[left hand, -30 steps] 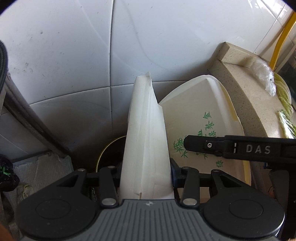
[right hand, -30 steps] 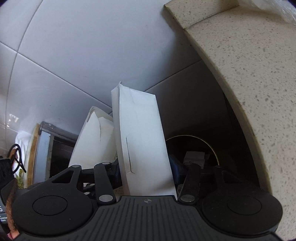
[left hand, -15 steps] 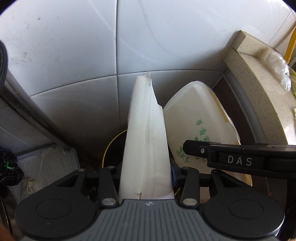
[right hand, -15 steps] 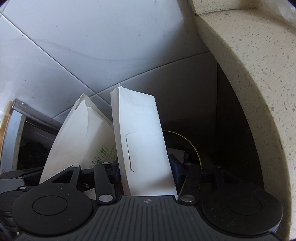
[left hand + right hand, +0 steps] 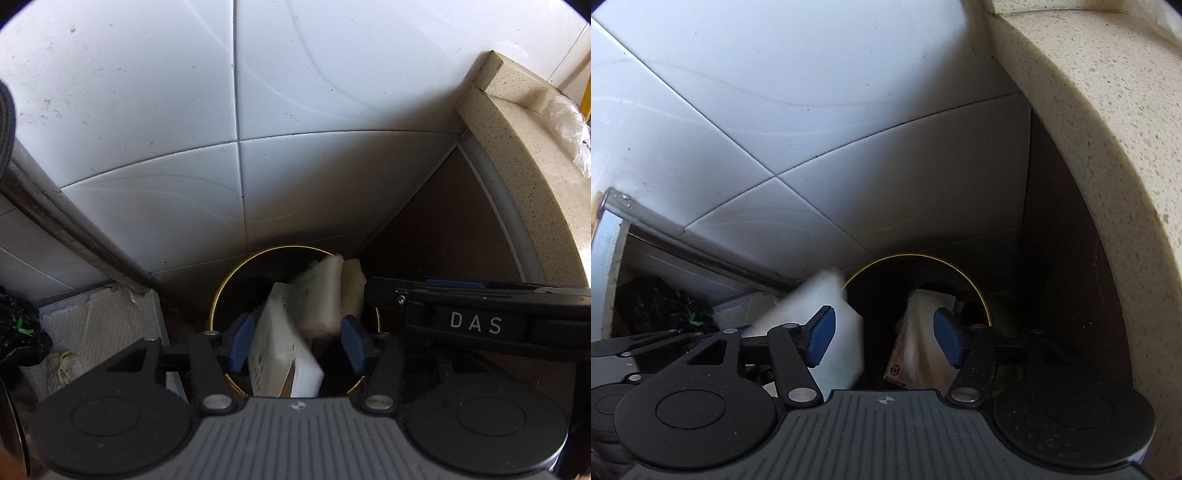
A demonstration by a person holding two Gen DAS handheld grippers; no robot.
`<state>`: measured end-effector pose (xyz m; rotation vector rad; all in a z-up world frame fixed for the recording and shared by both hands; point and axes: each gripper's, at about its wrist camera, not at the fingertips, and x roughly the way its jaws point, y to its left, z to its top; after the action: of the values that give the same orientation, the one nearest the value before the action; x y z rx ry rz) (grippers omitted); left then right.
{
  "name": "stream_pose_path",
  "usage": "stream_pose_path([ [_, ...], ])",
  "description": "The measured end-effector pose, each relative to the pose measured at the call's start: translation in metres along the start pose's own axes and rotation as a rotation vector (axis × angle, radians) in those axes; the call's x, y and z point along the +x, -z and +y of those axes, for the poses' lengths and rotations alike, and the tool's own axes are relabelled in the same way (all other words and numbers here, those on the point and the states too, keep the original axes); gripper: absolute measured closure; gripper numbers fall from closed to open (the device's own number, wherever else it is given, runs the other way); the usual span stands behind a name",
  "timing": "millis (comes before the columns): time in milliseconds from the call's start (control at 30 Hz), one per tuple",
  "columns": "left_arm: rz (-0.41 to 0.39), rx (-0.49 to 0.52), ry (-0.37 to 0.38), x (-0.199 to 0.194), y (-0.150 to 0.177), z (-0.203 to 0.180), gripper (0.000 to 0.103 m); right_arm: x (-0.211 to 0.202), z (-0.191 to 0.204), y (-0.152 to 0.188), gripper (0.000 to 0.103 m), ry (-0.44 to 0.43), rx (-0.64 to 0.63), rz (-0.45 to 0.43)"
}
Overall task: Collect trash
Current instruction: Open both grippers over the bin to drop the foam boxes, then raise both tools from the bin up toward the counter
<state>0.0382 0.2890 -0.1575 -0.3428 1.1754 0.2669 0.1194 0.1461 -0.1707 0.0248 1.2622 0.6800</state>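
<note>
A round black trash bin with a gold rim (image 5: 221, 295) (image 5: 975, 288) stands on the floor against the tiled wall. My left gripper (image 5: 295, 341) is open above it; a white paper box (image 5: 280, 354) is loose between the fingers, falling into the bin. A second white box (image 5: 321, 295) lies inside the bin. My right gripper (image 5: 884, 338) is open; a blurred white box (image 5: 842, 339) drops at the bin's left edge and another box (image 5: 919, 339) rests in the bin. The right gripper's body (image 5: 476, 321) shows in the left wrist view.
White tiled wall (image 5: 236, 110) behind the bin. A speckled stone counter (image 5: 535, 166) (image 5: 1108, 129) overhangs on the right, with a plastic bag (image 5: 569, 125) on it. A metal-framed shelf with a black bag (image 5: 18, 332) (image 5: 657, 302) is at left.
Both grippers opened and let go of the white paper boxes they held. The boxes dropped toward the bin. Both grippers moved closer over the bin.
</note>
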Motion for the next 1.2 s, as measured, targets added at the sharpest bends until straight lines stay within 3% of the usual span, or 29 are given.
stream_pose_path([
  [733, -0.054, 0.053, -0.029, -0.015, 0.006, -0.005, 0.05, -0.028, 0.004, 0.008, 0.025, 0.034, 0.0, -0.06],
  [867, -0.095, 0.097, -0.073, -0.028, 0.012, -0.013, 0.049, -0.043, 0.01, 0.013, 0.024, 0.037, -0.022, -0.085],
  [1200, -0.199, 0.131, -0.049, -0.074, 0.026, -0.025, 0.049, -0.101, 0.025, 0.03, 0.019, 0.065, -0.085, -0.205],
])
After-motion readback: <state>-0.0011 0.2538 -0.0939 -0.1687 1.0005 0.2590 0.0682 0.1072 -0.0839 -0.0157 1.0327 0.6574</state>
